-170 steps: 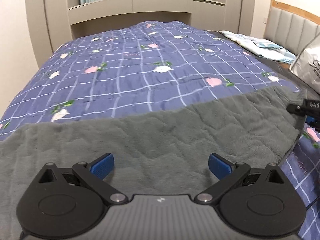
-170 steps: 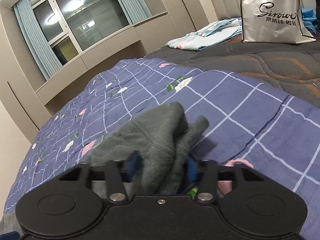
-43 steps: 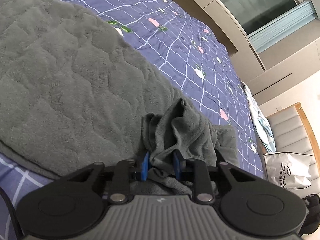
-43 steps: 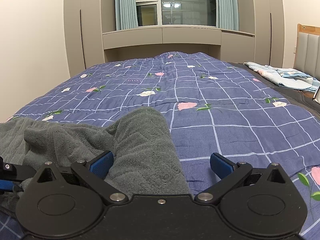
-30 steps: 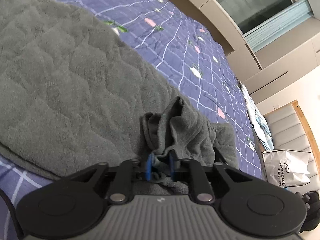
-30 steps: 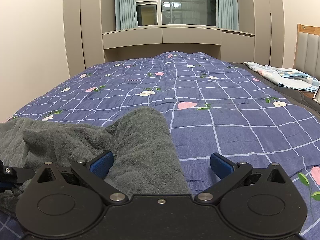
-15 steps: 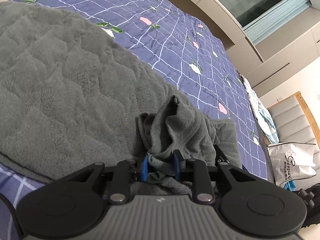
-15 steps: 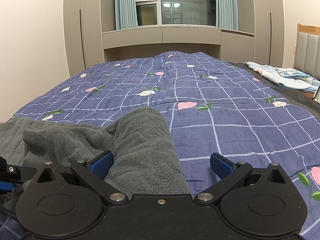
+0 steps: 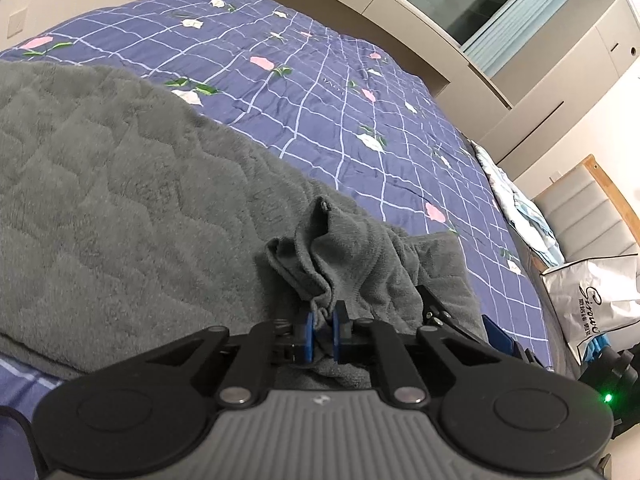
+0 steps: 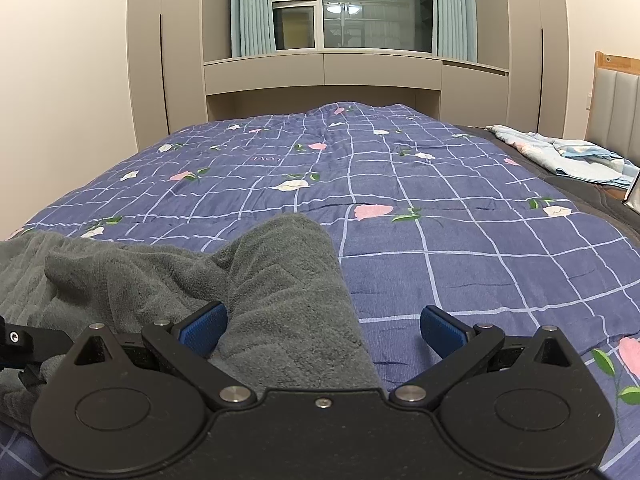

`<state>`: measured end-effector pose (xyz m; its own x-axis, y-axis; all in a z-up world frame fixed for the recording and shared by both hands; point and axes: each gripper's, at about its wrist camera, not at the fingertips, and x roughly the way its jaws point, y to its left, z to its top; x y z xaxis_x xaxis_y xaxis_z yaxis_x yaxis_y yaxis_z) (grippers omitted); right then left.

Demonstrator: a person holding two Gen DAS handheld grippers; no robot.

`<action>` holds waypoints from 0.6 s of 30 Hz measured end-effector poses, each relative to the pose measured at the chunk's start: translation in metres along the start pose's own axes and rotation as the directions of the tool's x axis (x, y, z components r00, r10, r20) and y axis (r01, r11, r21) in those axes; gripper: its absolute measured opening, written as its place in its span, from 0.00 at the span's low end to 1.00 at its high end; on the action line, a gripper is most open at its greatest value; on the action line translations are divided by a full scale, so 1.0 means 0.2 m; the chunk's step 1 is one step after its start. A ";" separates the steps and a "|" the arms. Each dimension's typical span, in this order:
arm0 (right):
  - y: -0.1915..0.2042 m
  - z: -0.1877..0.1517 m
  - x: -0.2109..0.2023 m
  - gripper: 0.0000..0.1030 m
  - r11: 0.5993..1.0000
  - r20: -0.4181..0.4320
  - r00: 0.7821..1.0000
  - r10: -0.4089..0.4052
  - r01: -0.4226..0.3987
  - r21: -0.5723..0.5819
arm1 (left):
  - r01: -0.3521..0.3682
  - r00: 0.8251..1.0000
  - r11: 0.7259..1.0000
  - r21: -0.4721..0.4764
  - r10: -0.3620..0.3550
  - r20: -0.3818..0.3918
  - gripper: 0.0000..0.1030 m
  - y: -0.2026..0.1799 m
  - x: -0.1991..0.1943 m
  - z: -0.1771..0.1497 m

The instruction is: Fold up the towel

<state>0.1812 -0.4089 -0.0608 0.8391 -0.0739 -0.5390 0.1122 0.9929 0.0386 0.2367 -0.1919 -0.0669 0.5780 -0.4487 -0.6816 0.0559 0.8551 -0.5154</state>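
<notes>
The white printed carrier bag (image 9: 596, 300) stands at the right edge of the left wrist view, near the padded headboard; a strip of blue shows at its foot, but whether this lies inside the bag cannot be determined from this angle.

The grey plush towel (image 9: 120, 208) lies on the blue checked floral quilt (image 9: 320, 92), spread flat at the left and bunched into a raised fold near its right end. The left gripper (image 9: 321, 334) is clenched on that bunched fold, with towel pile pinched between its blue pads. The right gripper (image 10: 322, 326) is fully released: one blue pad (image 10: 202, 328) touches the side of a raised towel ridge and the other pad (image 10: 442, 330) stands well apart over bare quilt.

A folded pale blue cloth (image 10: 560, 154) lies near the headboard side of the bed.

Compared with half a second earlier, the left pads stand closer together on the fold, and the left view is rolled slightly. The right gripper's view is unchanged.
</notes>
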 end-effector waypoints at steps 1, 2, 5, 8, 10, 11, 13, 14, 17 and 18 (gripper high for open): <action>0.00 0.00 0.00 1.00 1.000 -0.001 1.000 -0.001 0.001 0.001 | 0.001 1.000 1.000 0.000 -0.001 0.000 0.08 0.00 0.00 0.00; 0.00 0.00 0.00 1.00 1.000 -0.001 1.000 -0.001 0.001 0.001 | 0.001 1.000 1.000 0.001 -0.001 -0.001 0.08 0.00 0.00 0.00; 0.00 0.00 0.00 1.00 1.000 -0.004 1.000 -0.003 0.003 0.000 | 0.014 1.000 1.000 0.004 -0.014 0.001 0.07 0.00 -0.02 0.01; 0.02 0.01 -0.01 1.00 1.000 -0.002 1.000 -0.010 0.010 -0.016 | 0.053 0.999 0.999 0.011 -0.053 0.012 0.06 0.00 -0.06 0.04; 0.05 0.03 -0.02 1.00 0.998 0.006 1.000 -0.025 0.025 -0.057 | 0.085 0.996 0.996 0.011 -0.085 0.020 0.06 0.01 -0.10 0.07; 0.08 0.03 -0.04 1.00 0.996 0.014 0.999 -0.030 0.031 -0.081 | 0.095 0.995 0.995 0.010 -0.095 0.027 0.06 0.02 -0.13 0.09; 0.12 0.04 -0.06 1.00 0.993 0.031 0.999 -0.028 0.031 -0.112 | 0.099 0.994 0.995 0.019 -0.100 0.041 0.06 0.03 -0.17 0.12; 0.14 0.04 -0.07 1.00 0.993 0.039 0.999 -0.023 0.028 -0.119 | 0.099 0.994 0.995 0.023 -0.100 0.045 0.06 0.04 -0.18 0.13; 0.19 0.06 -0.09 1.00 0.990 0.051 0.999 -0.017 0.024 -0.142 | 0.090 0.995 0.995 0.037 -0.092 0.043 0.06 0.06 -0.20 0.15; 0.21 0.07 -0.09 1.00 0.988 0.052 0.998 -0.019 0.026 -0.150 | 0.085 0.995 0.996 0.037 -0.087 0.039 0.06 0.07 -0.21 0.15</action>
<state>0.1783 -0.3675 -0.0374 0.8632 -0.0973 -0.4954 0.0534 0.9933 -0.1021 0.2388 -0.1531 -0.0303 0.6025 -0.5105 -0.6135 0.1352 0.8228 -0.5520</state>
